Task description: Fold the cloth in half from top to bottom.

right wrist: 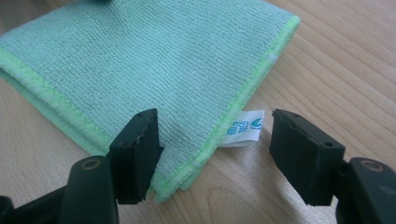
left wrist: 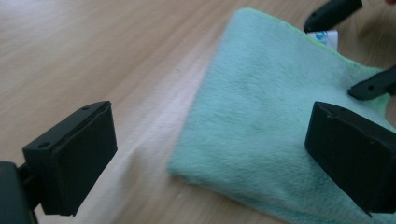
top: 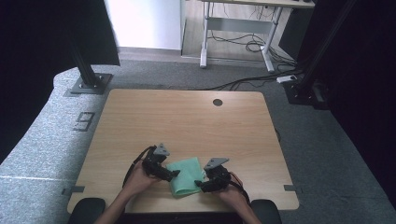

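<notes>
A folded green microfibre cloth (top: 186,176) (left wrist: 271,116) (right wrist: 154,60) lies flat on the wooden table (top: 187,116) near its front edge. My left gripper (top: 175,173) (left wrist: 210,109) is open at the cloth's left side, one jaw over bare wood and the other over the cloth. At the cloth's right corner my right gripper (top: 198,185) (right wrist: 215,119) is open and straddles it. One of its jaws rests over the cloth, the other over bare wood. The white label (right wrist: 245,128) (left wrist: 327,37) sits between them. The right gripper's fingers (left wrist: 373,84) also appear in the left gripper view.
A round cable hole (top: 217,101) sits at the table's far edge. Black frame posts (top: 86,70) stand on the carpet at back left and back right. A desk frame (top: 233,28) with loose cables stands farther back.
</notes>
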A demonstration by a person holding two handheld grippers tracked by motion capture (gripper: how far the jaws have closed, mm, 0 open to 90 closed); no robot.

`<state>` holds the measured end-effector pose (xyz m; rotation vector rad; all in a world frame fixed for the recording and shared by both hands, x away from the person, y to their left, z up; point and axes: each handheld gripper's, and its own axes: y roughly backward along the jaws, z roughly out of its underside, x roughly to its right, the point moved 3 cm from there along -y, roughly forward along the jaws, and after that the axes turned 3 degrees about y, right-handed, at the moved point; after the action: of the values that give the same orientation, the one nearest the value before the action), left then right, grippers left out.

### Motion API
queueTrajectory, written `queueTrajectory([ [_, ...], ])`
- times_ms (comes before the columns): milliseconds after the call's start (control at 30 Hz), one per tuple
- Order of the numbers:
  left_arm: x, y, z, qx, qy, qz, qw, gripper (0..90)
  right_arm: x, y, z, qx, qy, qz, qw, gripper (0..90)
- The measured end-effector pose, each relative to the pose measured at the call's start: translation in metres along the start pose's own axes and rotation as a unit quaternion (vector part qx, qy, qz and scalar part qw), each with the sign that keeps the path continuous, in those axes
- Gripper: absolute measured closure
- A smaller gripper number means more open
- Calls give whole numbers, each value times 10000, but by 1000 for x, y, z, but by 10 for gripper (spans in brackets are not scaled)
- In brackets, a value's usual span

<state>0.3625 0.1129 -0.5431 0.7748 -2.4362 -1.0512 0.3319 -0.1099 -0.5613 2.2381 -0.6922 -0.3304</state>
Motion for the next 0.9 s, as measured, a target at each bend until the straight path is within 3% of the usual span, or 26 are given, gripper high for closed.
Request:
queueTrajectory([
  [33, 6, -2, 5, -132, -76, -29, 9999, 16, 0, 0, 0, -8, 4, 36, 10000, 311],
  [100, 10, 0, 11, -168, -51, -47, 9998, 15, 0, 0, 1, 9, -57, 37, 10000, 308],
  [267, 16, 8, 25, -120, 102, -37, 9999, 19, 1, 0, 2, 25, -79, 25, 10000, 303],
  [333, 20, 6, 34, -221, 82, -200, 9995, 19, 1, 1, 1, 53, -50, 71, 9999, 303],
  [467, 18, 3, 38, -270, 132, -322, 9990, 18, 5, 7, -1, 240, -162, 119, 9995, 306],
  [667, 16, 2, 40, -267, 125, -381, 9988, 7, 9, 3, 6, 172, -215, 118, 9996, 301],
  [900, 2, 1, 38, -185, 321, -552, 9978, 2, 4, -1, 6, 185, -38, 242, 9995, 238],
])
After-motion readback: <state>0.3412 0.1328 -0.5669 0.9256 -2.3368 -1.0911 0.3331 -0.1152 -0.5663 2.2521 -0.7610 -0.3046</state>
